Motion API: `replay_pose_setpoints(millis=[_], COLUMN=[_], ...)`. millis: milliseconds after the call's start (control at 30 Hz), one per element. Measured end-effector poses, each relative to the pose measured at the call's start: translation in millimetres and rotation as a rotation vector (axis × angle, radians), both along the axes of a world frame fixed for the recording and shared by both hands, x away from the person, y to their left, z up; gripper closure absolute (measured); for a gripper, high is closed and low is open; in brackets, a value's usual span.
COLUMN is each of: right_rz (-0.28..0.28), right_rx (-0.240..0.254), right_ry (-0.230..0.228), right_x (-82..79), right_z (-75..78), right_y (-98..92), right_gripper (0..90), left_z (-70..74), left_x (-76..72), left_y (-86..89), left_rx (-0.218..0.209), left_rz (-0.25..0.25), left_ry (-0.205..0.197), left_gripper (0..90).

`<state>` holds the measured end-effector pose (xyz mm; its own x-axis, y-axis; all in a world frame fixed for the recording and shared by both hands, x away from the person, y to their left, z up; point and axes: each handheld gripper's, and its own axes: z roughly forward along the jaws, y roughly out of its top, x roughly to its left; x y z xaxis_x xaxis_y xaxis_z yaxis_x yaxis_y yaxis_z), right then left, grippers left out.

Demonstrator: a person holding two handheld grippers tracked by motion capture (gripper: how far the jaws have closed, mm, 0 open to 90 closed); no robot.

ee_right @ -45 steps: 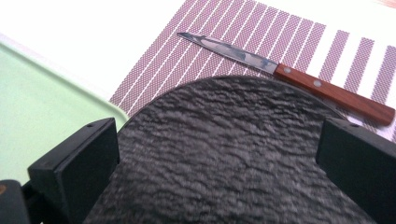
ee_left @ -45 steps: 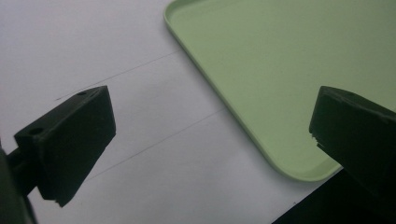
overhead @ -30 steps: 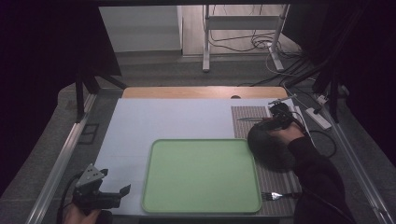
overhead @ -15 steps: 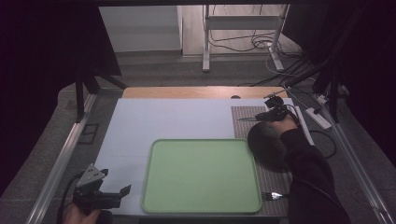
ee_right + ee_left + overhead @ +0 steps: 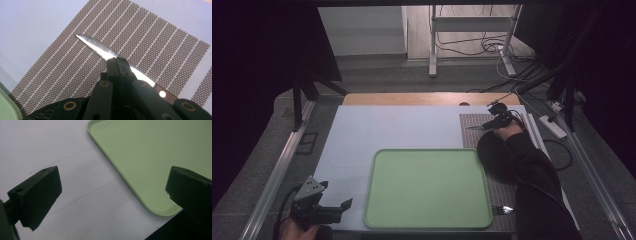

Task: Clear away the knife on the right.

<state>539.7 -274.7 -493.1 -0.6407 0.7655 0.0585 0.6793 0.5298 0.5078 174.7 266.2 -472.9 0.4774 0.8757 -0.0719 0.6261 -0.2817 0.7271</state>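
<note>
- The right gripper (image 5: 498, 118) has been shifted toward the far end of the brown woven mat (image 5: 472, 131) since a second ago, and its jaws have just been closed.
- It's now clamped on a knife (image 5: 100, 49): shiny pointed blade, reddish-brown riveted handle, held over the mat.
- The left gripper (image 5: 329, 210) is kept wide open beside the green tray (image 5: 428, 187), nothing gripped.

The high view looks forward and down over the whole table (image 5: 362, 130). The left tool's camera sits close above the green tray's (image 5: 140, 152) near-left corner; the right tool's camera looks closely along its jaws at the striped mat (image 5: 155, 45) on the far right.
</note>
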Motion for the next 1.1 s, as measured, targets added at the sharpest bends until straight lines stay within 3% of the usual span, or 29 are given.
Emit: replay_pose_setpoints(millis=[67,133,233,400,767,867,967,1100], right_rz=[0.013,0.011,0.01,-0.015,-0.071,-0.074,-0.086,-0.12], right_rx=[0.0,-0.033,-0.03,-0.019,-0.045,-0.04,-0.002,0.014], right_ry=[0.015,0.017,0.006,-0.009,-0.036,-0.036,-0.044,-0.058], right_x=[2.2,3.2,4.7,8.3,15.4,14.9,12.6,10.0], right_z=[-3.4,-7.5,-7.8,-8.4,-7.6,-7.0,0.2,10.8], right_y=[-0.6,-0.5,-3.1,-11.0,-20.7,-20.7,-21.8,-26.4], right_gripper=[89.5,89.5,89.5,89.5,89.5,89.4,89.0,72.7], left_z=[0.0,0.0,0.0,0.0,0.0,0.1,0.1,0.1], left_x=[0.0,0.0,0.0,-0.1,0.1,0.1,-0.2,-0.3], left_y=[-0.3,-0.8,-0.9,-1.2,-1.9,-1.9,-2.3,-2.4], left_rx=[0.003,0.007,0.008,0.012,0.017,0.017,0.02,0.022], left_rz=[-0.002,-0.003,-0.003,-0.004,-0.006,-0.008,-0.008,-0.009], left_ry=[0.0,0.0,0.0,0.0,0.001,0.001,0.001,0.0], left_gripper=[0.6,0.6,0.6,0.7,0.8,0.8,0.9,0.9])
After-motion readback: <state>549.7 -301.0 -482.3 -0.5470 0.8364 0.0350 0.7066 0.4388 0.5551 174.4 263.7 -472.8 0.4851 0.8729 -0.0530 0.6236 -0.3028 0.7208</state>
